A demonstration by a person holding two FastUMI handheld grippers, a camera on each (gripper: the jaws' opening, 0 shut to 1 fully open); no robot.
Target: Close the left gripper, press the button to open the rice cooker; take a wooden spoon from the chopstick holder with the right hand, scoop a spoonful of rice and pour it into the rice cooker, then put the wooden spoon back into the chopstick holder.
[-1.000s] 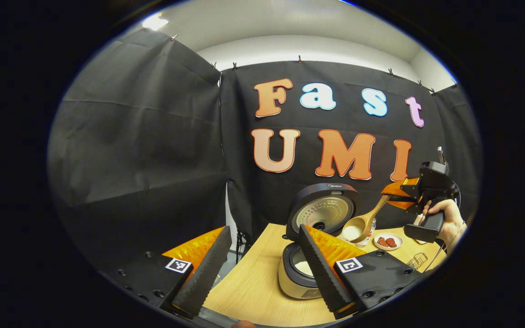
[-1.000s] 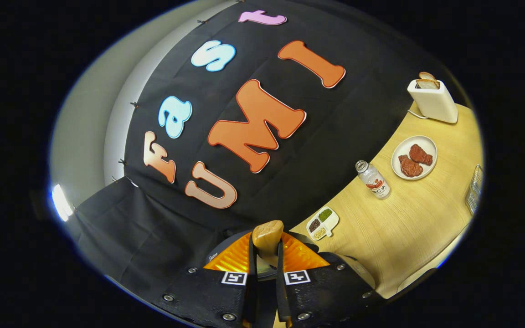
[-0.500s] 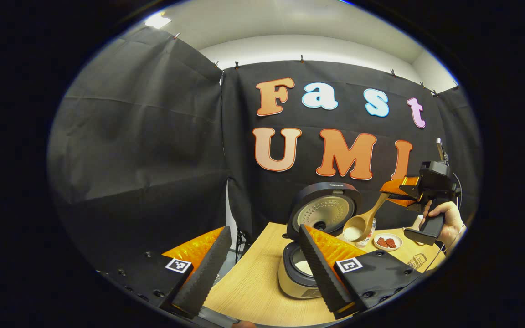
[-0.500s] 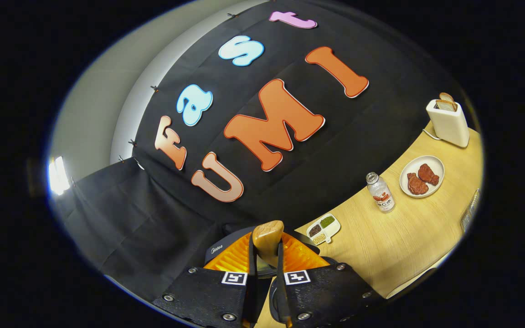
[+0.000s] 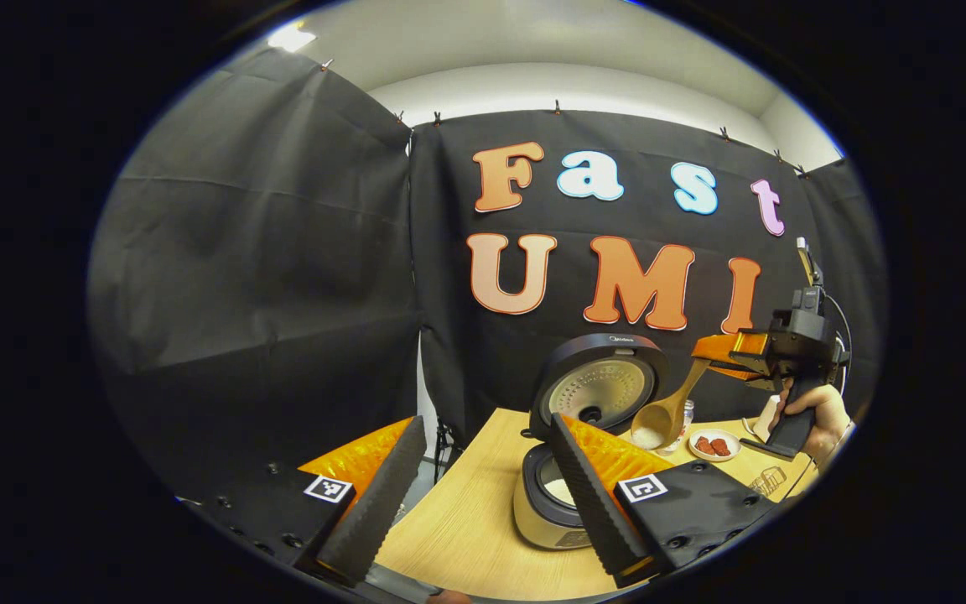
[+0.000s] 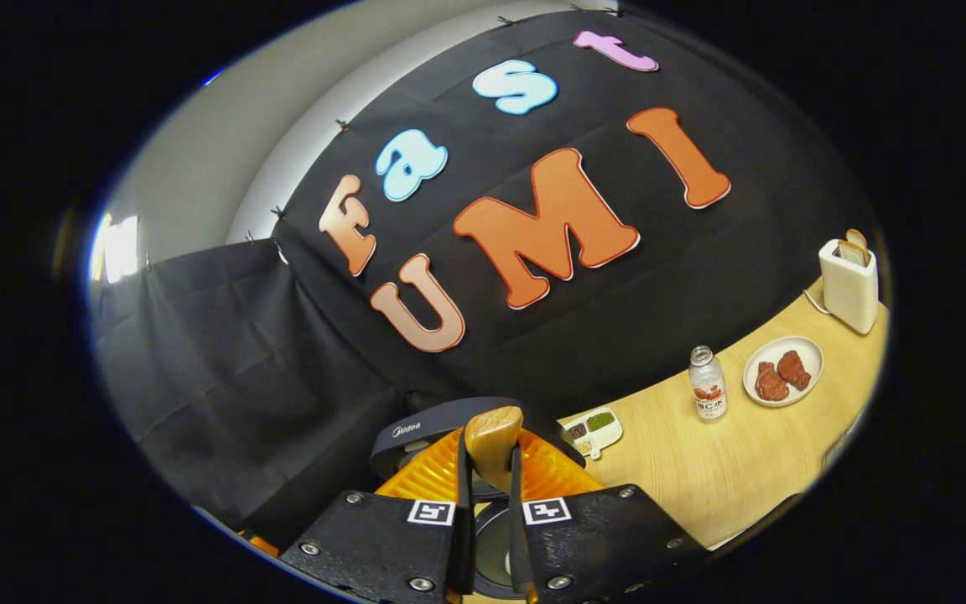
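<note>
While the rice cooker [image 5: 571,470] sits open on the bench [image 5: 466,528] w/ its lid [image 5: 600,390] tipped up and back, the right gripper [image 5: 714,356] hangs in the air above and to the right of it, seen from the left gripper view. A hand [image 5: 818,415] wraps the grip from below, wrist low near the bench edge, so the gripper points roughly level toward the cooker. Its fingers pinch the handle of the wooden spoon [image 5: 667,411]; the spoon slants down from there, bowl lowest, w/ white rice in the bowl. The bowl sits in front of the lid's right edge, above the bench beside the pot opening; can't tell if it is over the pot itself. In the right gripper view the right gripper [image 6: 489,495] shows its fingers pressed onto the handle end of the wooden spoon [image 6: 493,436], which sticks up between them; the cooker's dark lid [image 6: 441,424] lies just behind.

The left gripper [image 5: 483,486] is held low at the near bench edge, fingers spread wide, nothing between them; the cooker shows partly behind its right finger.

Farther along the bench: a small bottle [image 6: 708,384], a plate [image 6: 785,373] w/ reddish pieces, a divided dish [image 6: 594,428] of grains, a toaster [image 6: 850,285] w/ bread in it. White rice lies inside the cooker pot.
</note>
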